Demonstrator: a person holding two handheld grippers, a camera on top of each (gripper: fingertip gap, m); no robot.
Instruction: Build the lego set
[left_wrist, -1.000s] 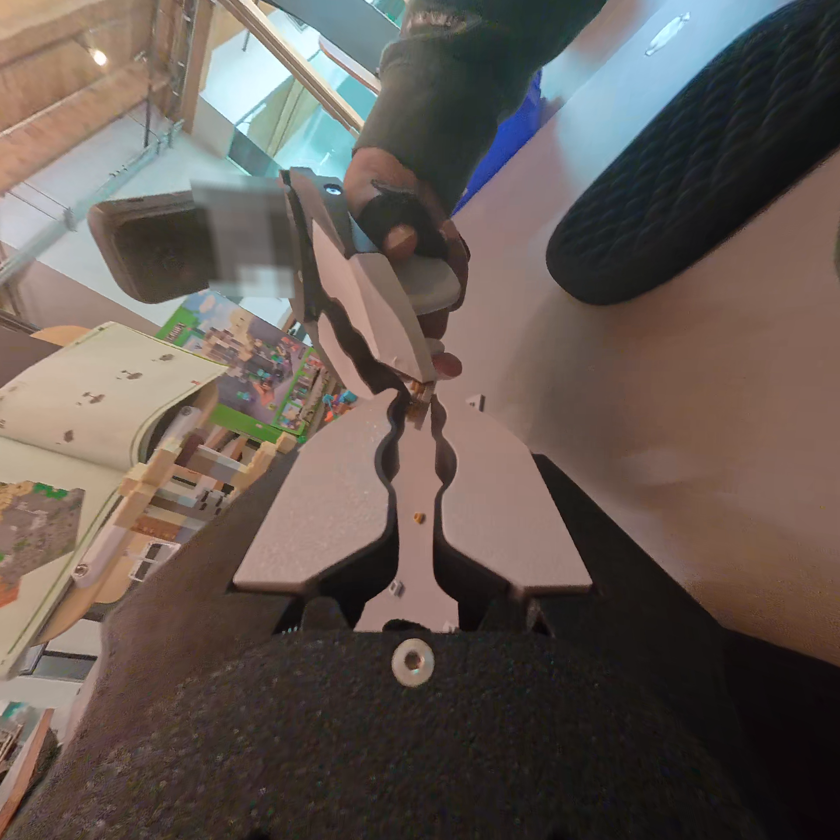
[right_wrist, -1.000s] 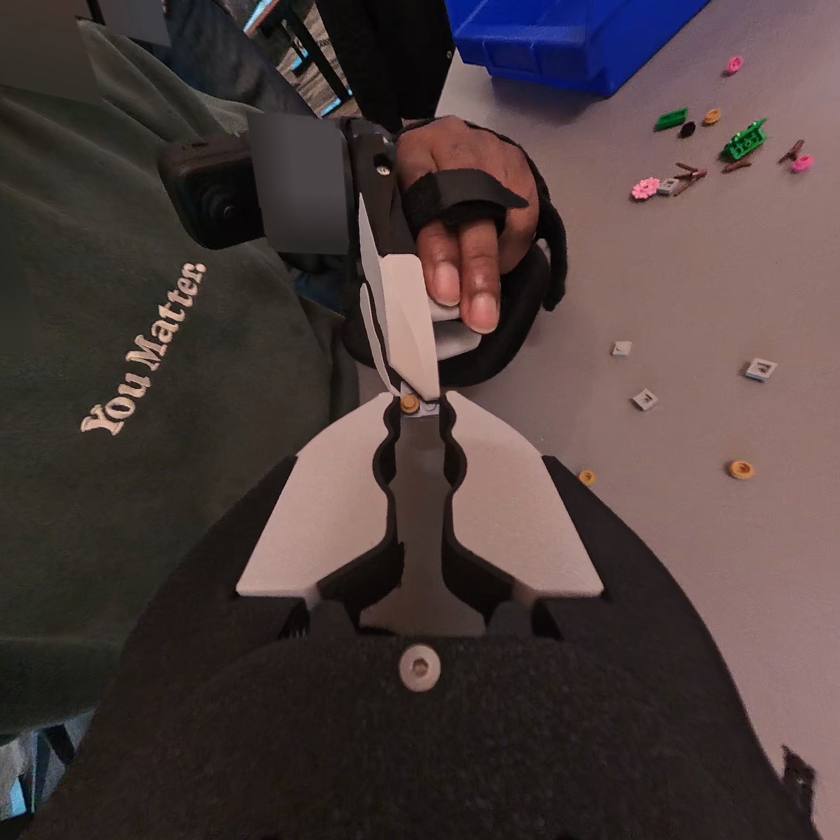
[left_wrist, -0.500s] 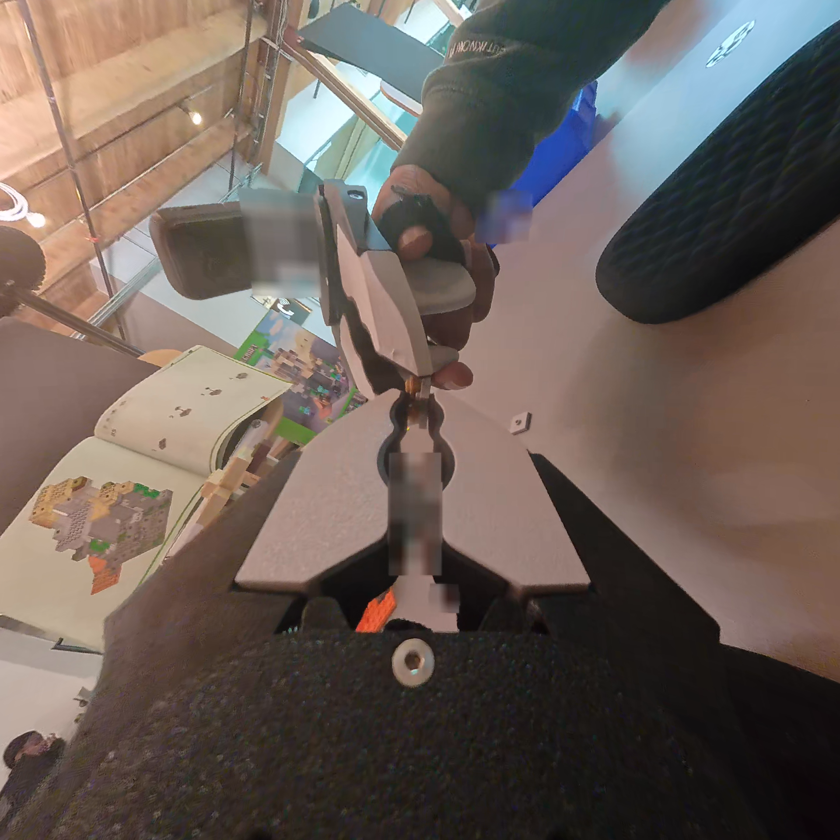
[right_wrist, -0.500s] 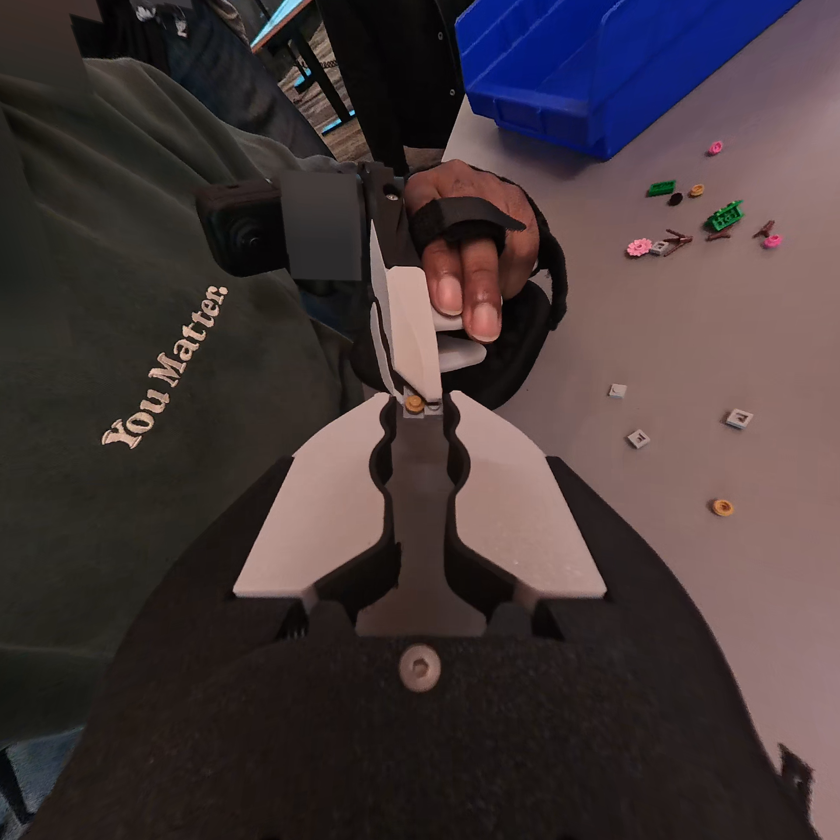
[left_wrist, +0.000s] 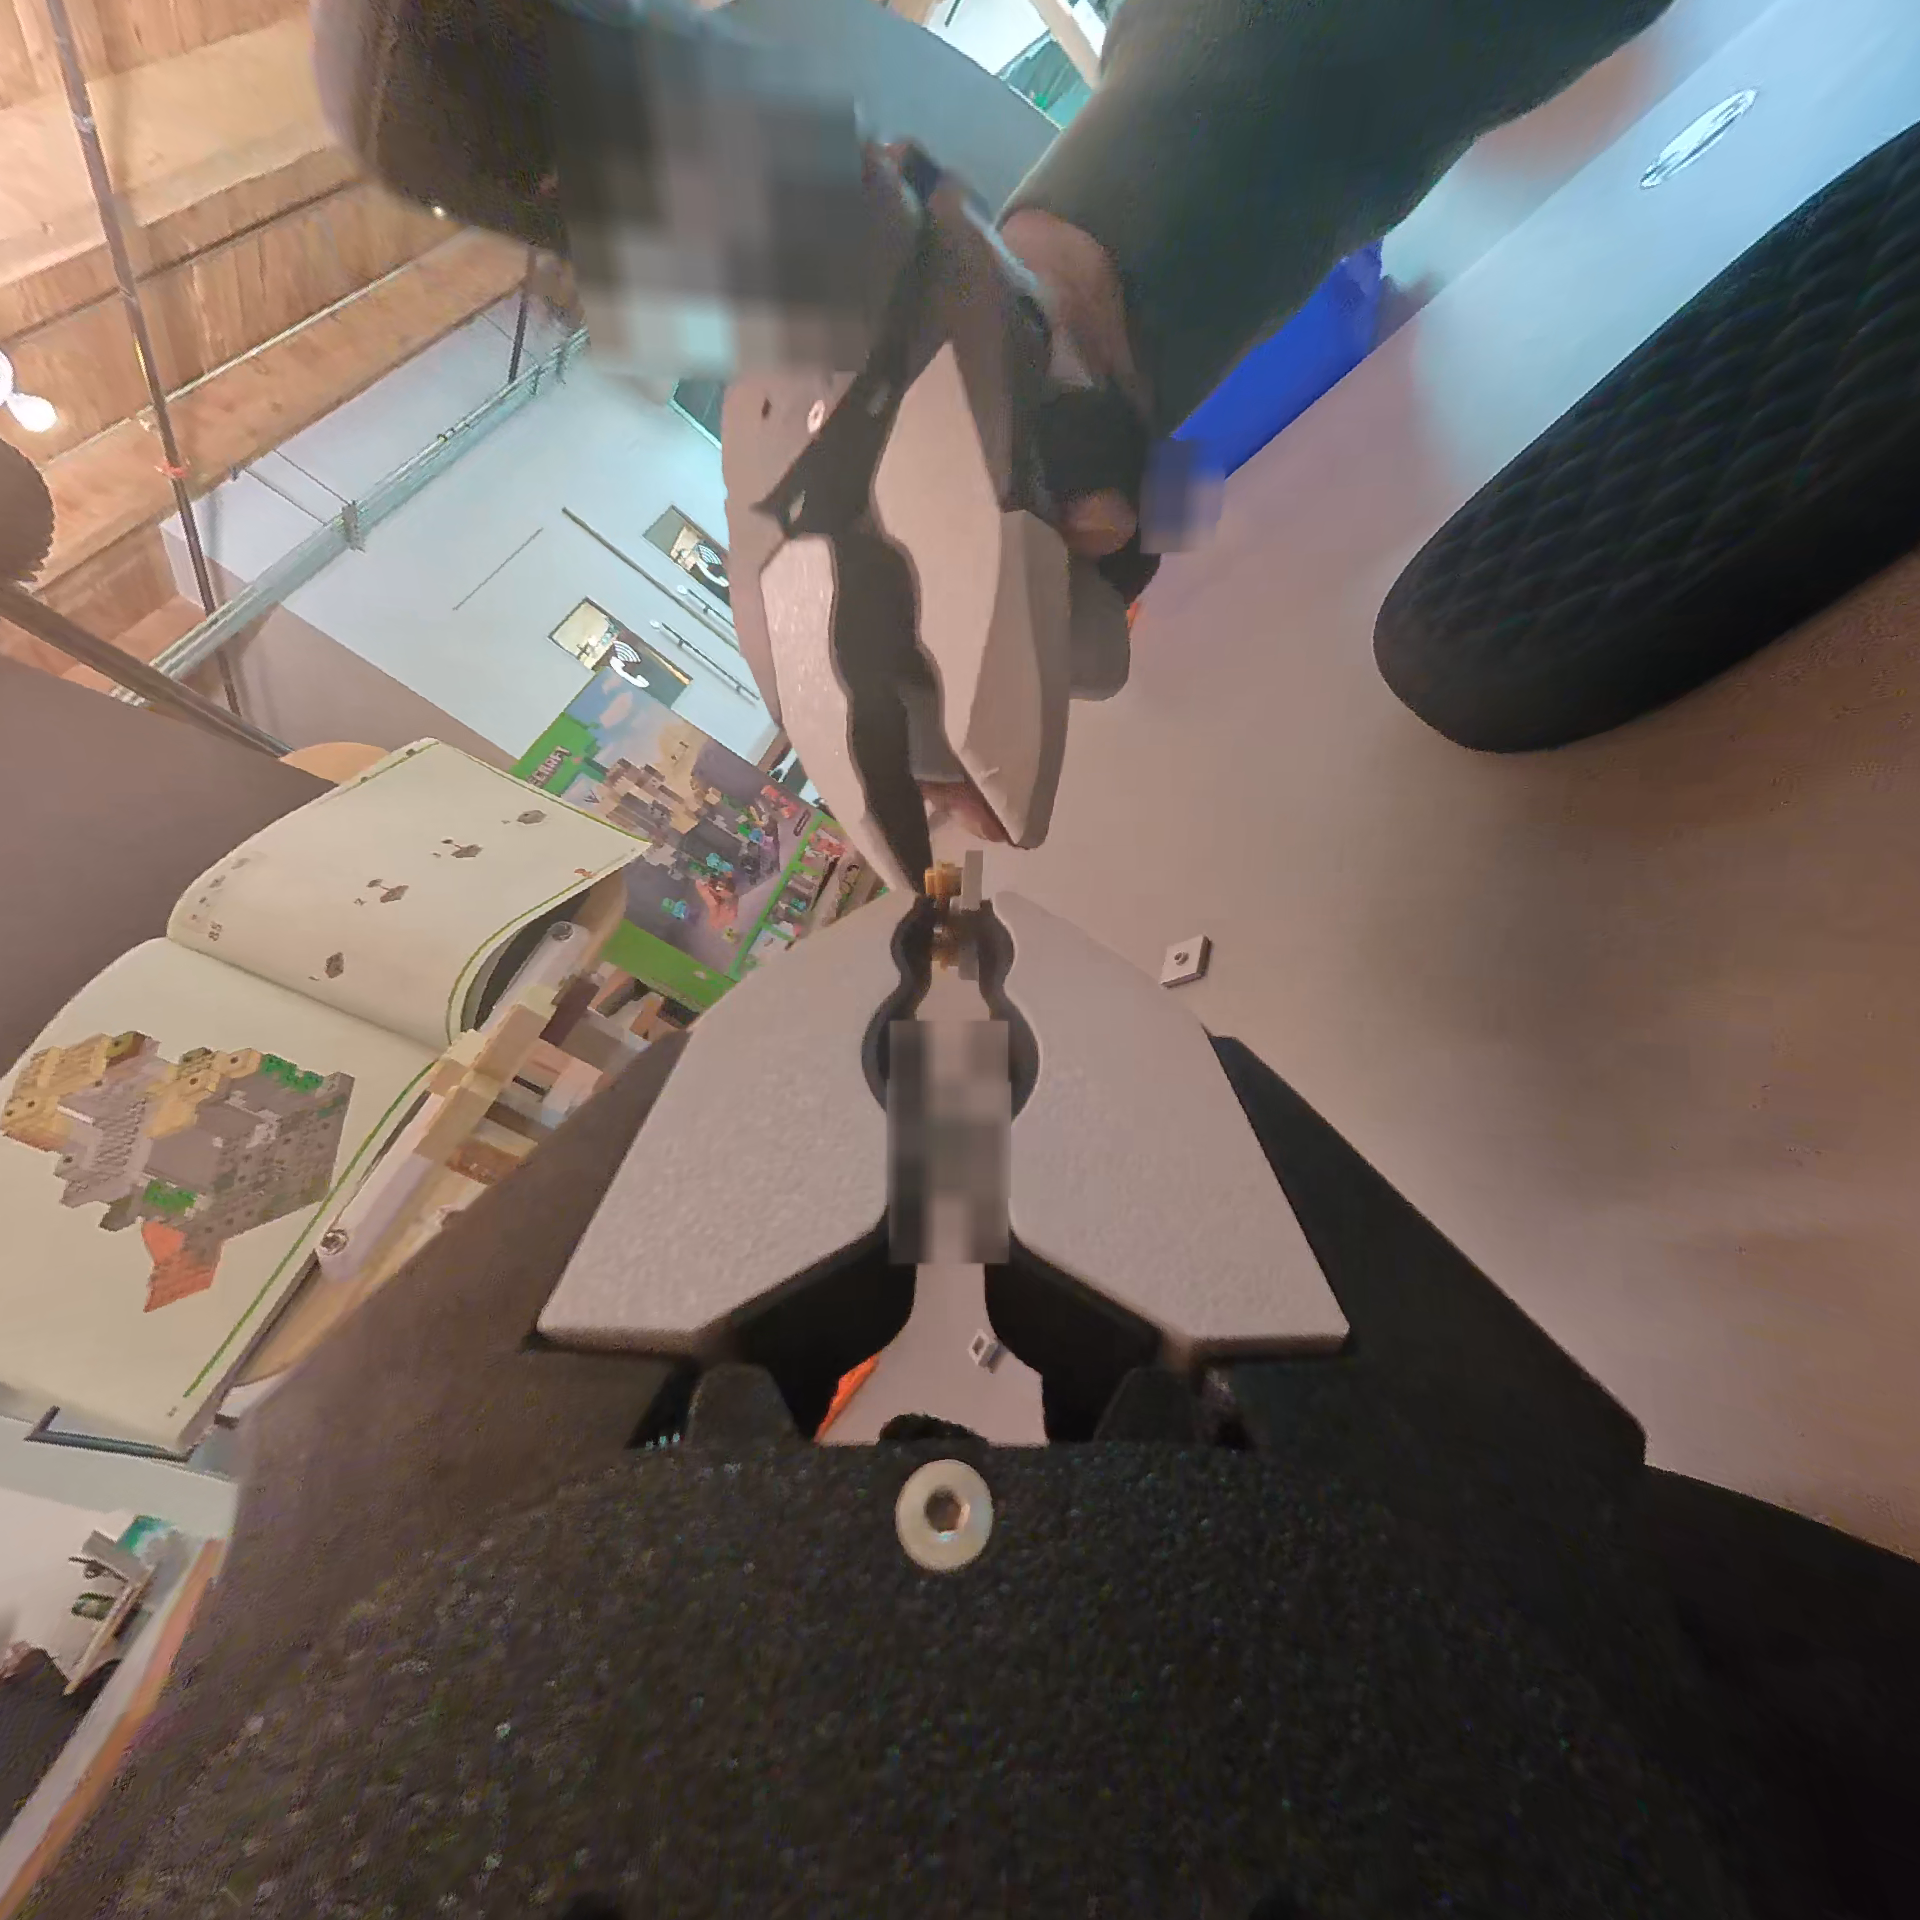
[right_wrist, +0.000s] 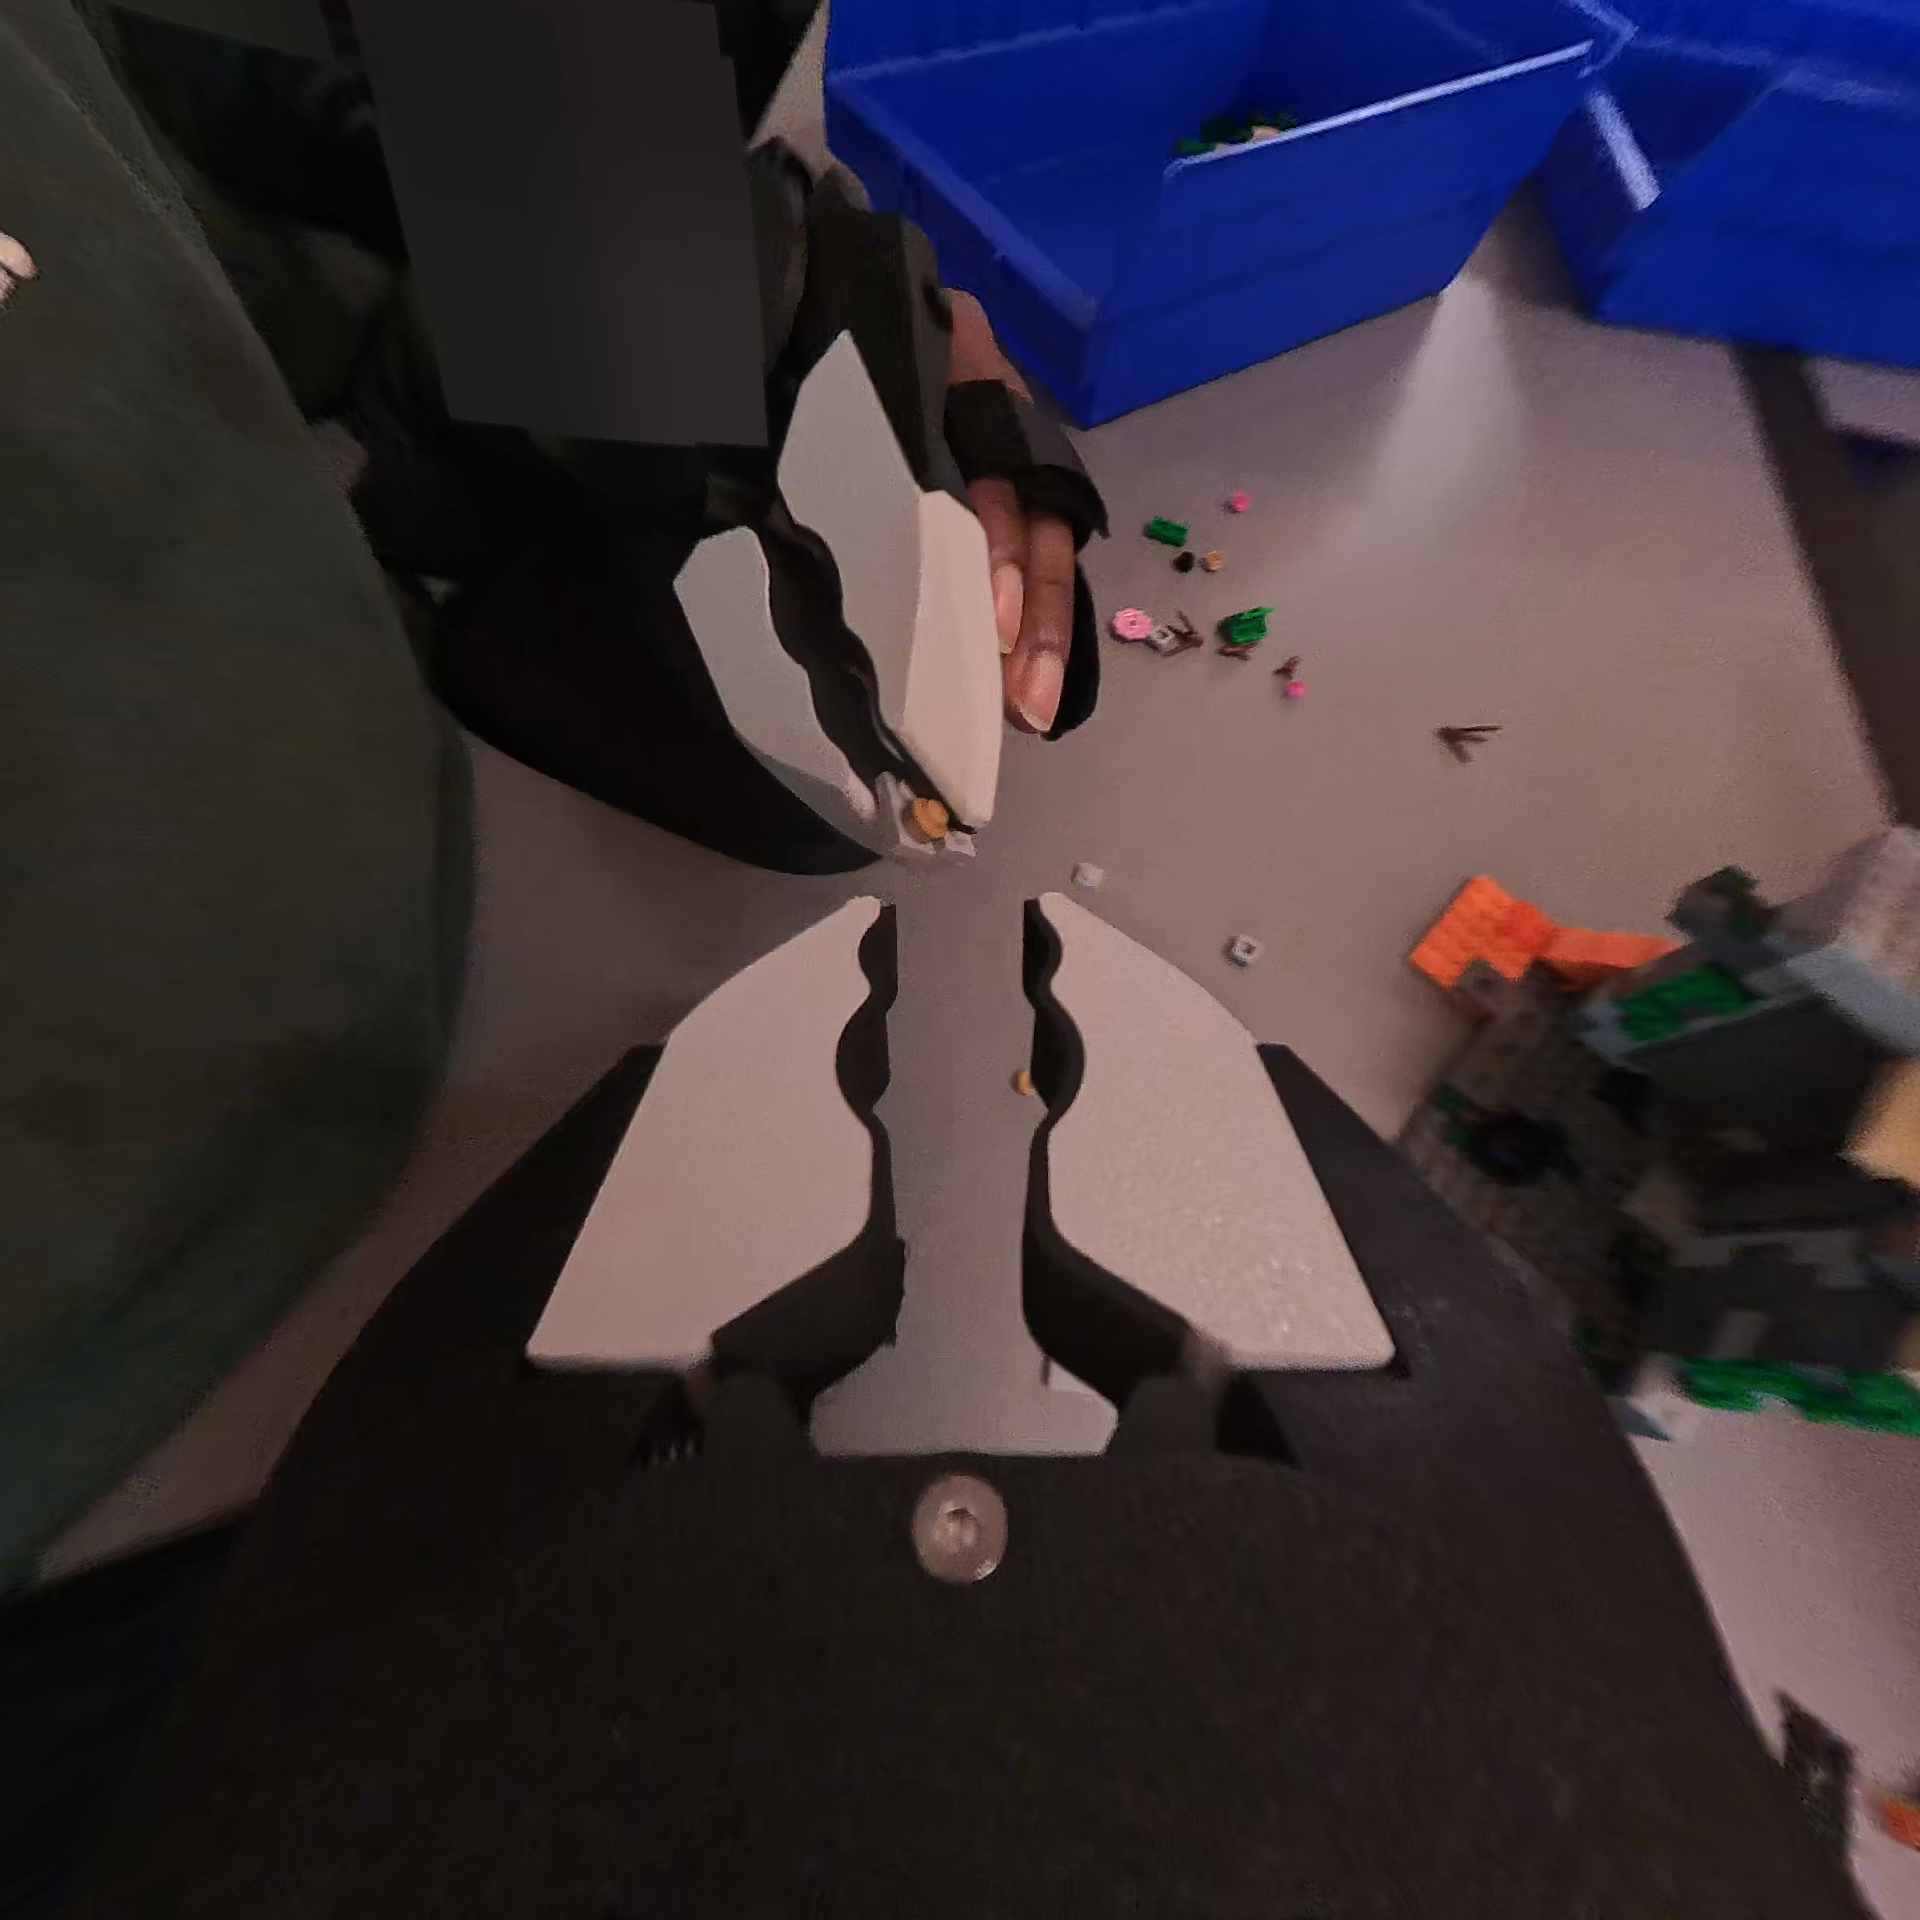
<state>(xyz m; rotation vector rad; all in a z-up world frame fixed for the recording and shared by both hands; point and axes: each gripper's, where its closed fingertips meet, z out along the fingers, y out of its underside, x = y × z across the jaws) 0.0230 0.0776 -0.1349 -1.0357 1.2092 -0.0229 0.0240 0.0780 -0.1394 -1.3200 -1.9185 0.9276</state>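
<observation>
My left gripper (left_wrist: 951, 920) is shut on a small grey plate (left_wrist: 974, 878) with a tan round stud (left_wrist: 940, 883) on it, held above the grey table (left_wrist: 1507, 1039). In the right wrist view the left gripper (right_wrist: 925, 831) shows at upper centre, gripping the grey plate (right_wrist: 899, 821) and its stud (right_wrist: 925, 819). My right gripper (right_wrist: 961, 904) is open and empty, its tips a short way below that plate. It also shows in the left wrist view (left_wrist: 961, 852), just above the plate. A partly built lego model (right_wrist: 1714, 1122) stands at the right.
Blue bins (right_wrist: 1247, 260) stand at the back. Loose small pieces (right_wrist: 1195, 623) lie on the table, with a grey tile (right_wrist: 1242, 948) near my right fingers. An open instruction booklet (left_wrist: 260, 987), a lego box (left_wrist: 707, 831) and a black mesh object (left_wrist: 1714, 468) are in the left wrist view. The grippers are tip to tip, or close to it. The partly built lego model (right_wrist: 1714, 1122) is about 25 cm from my right fingertips.
My right gripper has opened wider and drawn back from the grey plate, which stays in my left gripper. The right view has swung right, bringing the lego model into sight.
</observation>
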